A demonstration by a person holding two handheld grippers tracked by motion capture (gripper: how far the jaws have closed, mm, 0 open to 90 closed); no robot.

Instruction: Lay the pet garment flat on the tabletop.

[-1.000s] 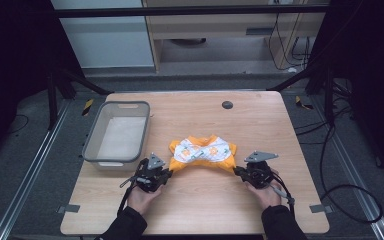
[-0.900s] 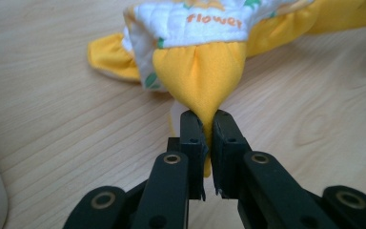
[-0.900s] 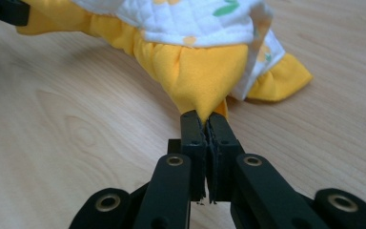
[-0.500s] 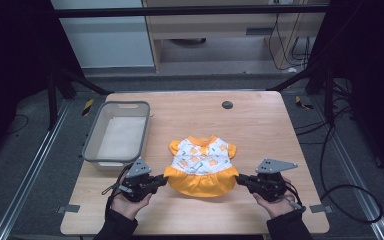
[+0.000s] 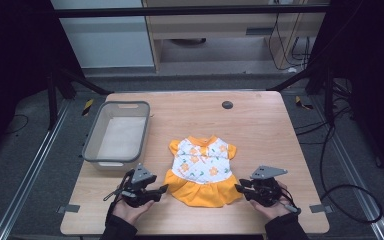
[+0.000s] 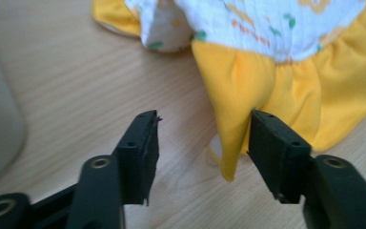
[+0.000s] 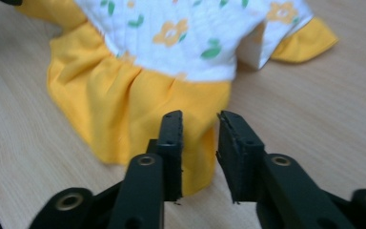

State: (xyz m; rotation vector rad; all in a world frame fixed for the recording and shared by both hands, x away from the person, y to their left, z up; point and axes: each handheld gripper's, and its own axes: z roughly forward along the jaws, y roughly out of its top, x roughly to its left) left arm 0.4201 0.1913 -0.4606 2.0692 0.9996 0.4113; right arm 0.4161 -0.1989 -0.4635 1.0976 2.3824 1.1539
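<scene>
Already, from the high view, you have the little dress (image 5: 203, 171) spread flat on the desk (image 5: 260, 125), collar pointing away from you and the orange skirt fanned toward you, so the laying-out looks mostly done. Your left gripper (image 5: 161, 189) sits just beside the skirt's left corner and your right gripper (image 5: 239, 189) just beside its right corner, while the grey bin (image 5: 92, 146) stands apart on the left side of the desk with nothing of the dress in it. Turning to the left gripper view, your fingers (image 6: 143, 145) have just been opening and now stand well apart; a fold of the skirt's edge hangs between them, lying close against one finger, but neither pad presses it, so that corner is let go. Over in the right gripper view, the fingers (image 7: 171, 143) have also just been opening, with only a narrow gap so far; the skirt's hem lies under and behind them, and I judge nothing is pinched. What seems left is drawing both hands clear, then whatever comes after the spreading, perhaps folding or moving it to the bin.
</scene>
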